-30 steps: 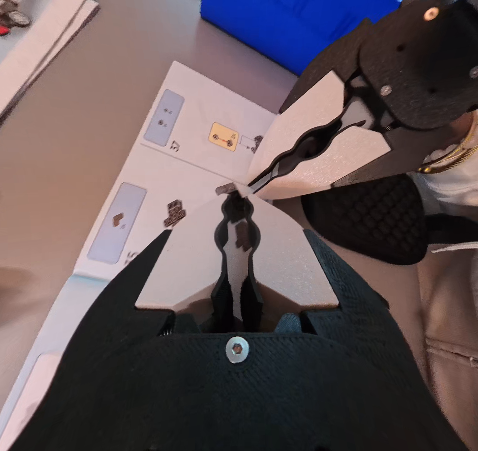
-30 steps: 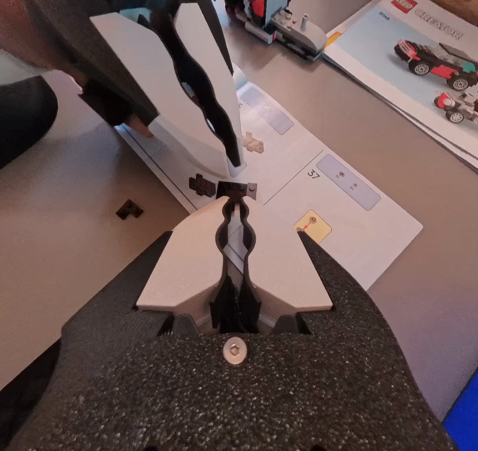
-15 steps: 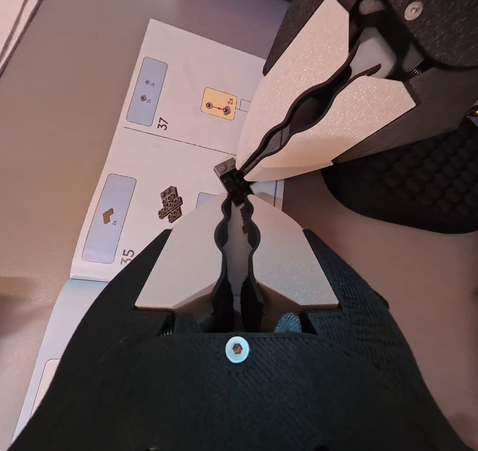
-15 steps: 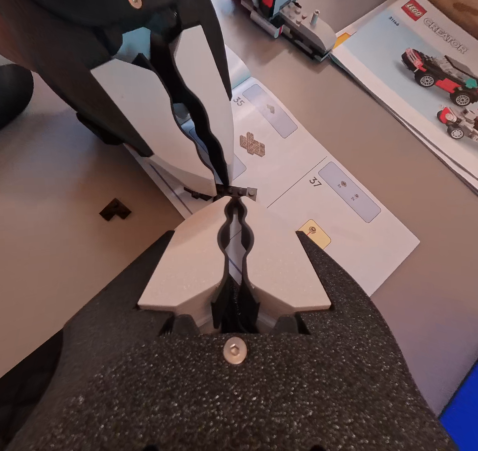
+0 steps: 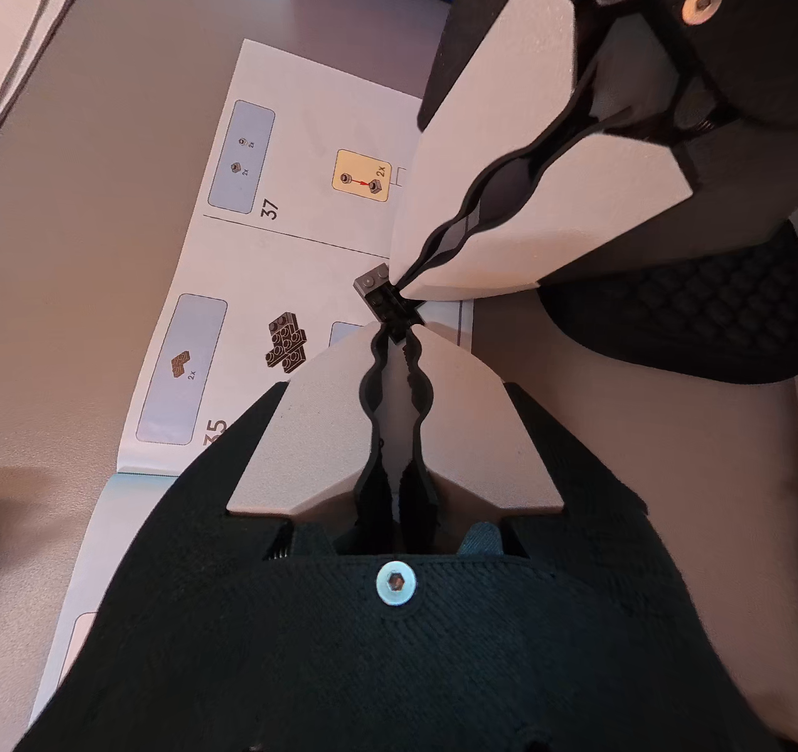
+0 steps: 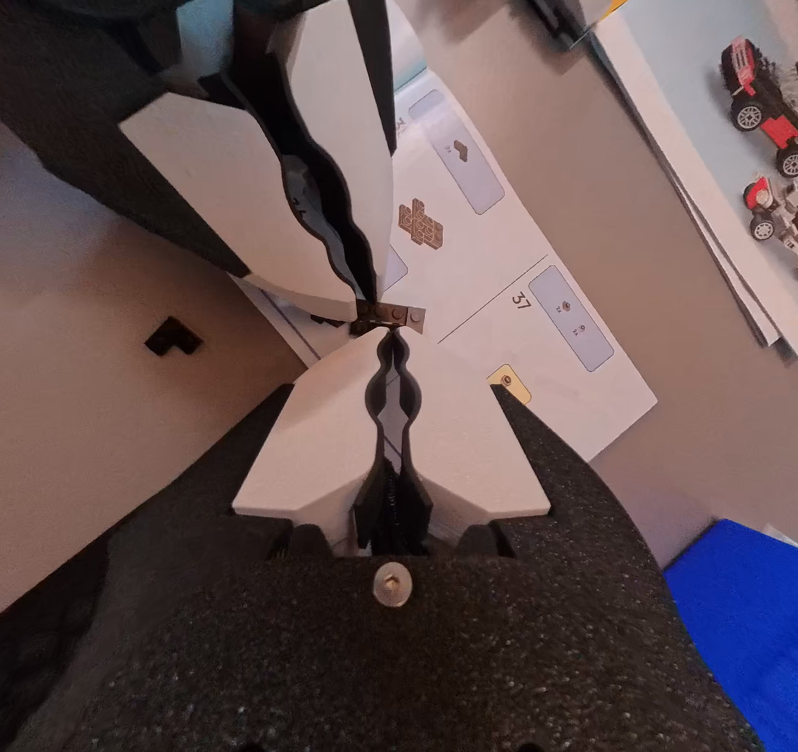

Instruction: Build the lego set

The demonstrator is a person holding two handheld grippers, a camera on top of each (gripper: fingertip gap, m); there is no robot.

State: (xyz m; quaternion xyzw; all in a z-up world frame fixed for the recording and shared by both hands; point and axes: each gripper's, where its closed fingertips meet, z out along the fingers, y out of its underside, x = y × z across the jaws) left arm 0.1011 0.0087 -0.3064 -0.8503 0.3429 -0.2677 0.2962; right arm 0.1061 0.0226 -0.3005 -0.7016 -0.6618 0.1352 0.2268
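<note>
A small lego assembly, a dark grey plate (image 5: 372, 283) joined to a black piece (image 5: 394, 321), hangs in the air between both grippers above the open instruction booklet (image 5: 302, 230). My left gripper (image 5: 395, 336) is shut on the black piece from below. My right gripper (image 5: 399, 293) comes in from the upper right and is shut on the plate. In the right wrist view the plate (image 6: 399, 314) lies crosswise, with my right gripper (image 6: 391, 335) shut on its near edge and my left gripper (image 6: 367, 299) pinching its left end from above.
A loose black L-shaped piece (image 6: 172, 340) lies on the table left of the booklet (image 6: 539, 299). A part-built lego vehicle (image 6: 544, 1) stands at the back. A second booklet (image 6: 691, 135) lies at the right. A blue box (image 6: 734, 601) is at the near right. My left and right fingertips are right by each other.
The two grippers have come together tip to tip. The black piece in my left gripper now meets the plate in my right gripper. Both views have closed in on the booklet.
</note>
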